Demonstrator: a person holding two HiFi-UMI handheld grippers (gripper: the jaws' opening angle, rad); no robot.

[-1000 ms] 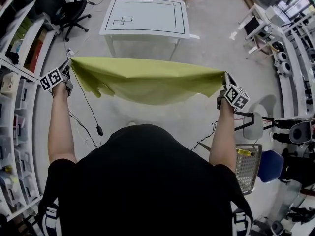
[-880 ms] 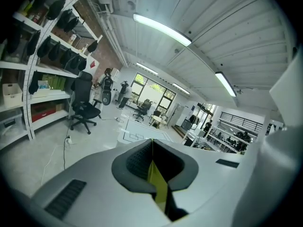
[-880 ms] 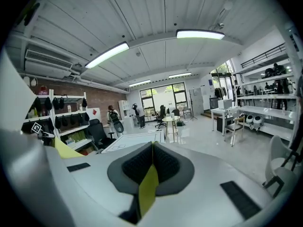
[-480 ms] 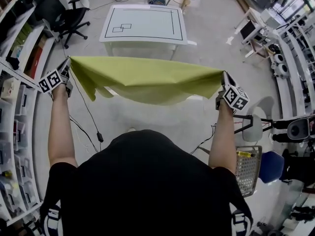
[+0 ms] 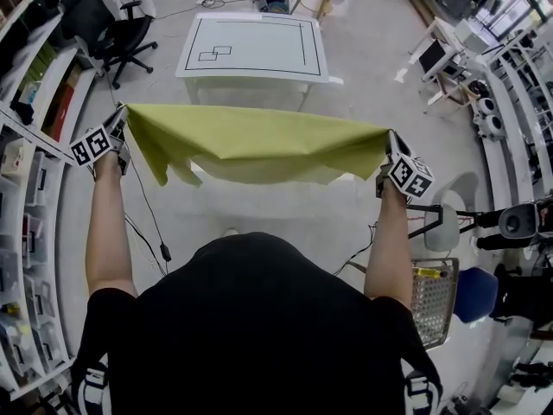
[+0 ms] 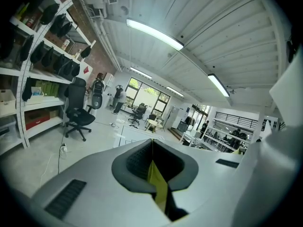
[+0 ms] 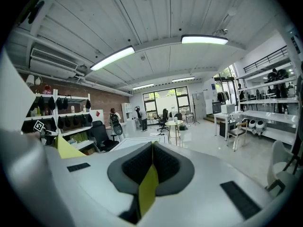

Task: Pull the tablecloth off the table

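Note:
A yellow-green tablecloth (image 5: 255, 143) hangs stretched in the air between my two grippers, well in front of the white table (image 5: 255, 46), whose top is bare with black outlines. My left gripper (image 5: 119, 121) is shut on the cloth's left corner; a strip of cloth (image 6: 157, 186) shows pinched between its jaws. My right gripper (image 5: 389, 141) is shut on the right corner, with a cloth strip (image 7: 147, 190) between its pads. The cloth's lower edge sags in folds below the taut top edge.
Shelving (image 5: 30, 76) lines the left side, with a black office chair (image 5: 121, 24) near the table. A cable (image 5: 147, 219) trails on the floor at left. A wire basket (image 5: 436, 292) and blue chair (image 5: 477, 292) stand at right, desks (image 5: 458, 41) beyond.
The cloth is held slightly farther from the table and a little higher; its hanging folds have shifted. Both grippers keep their hold.

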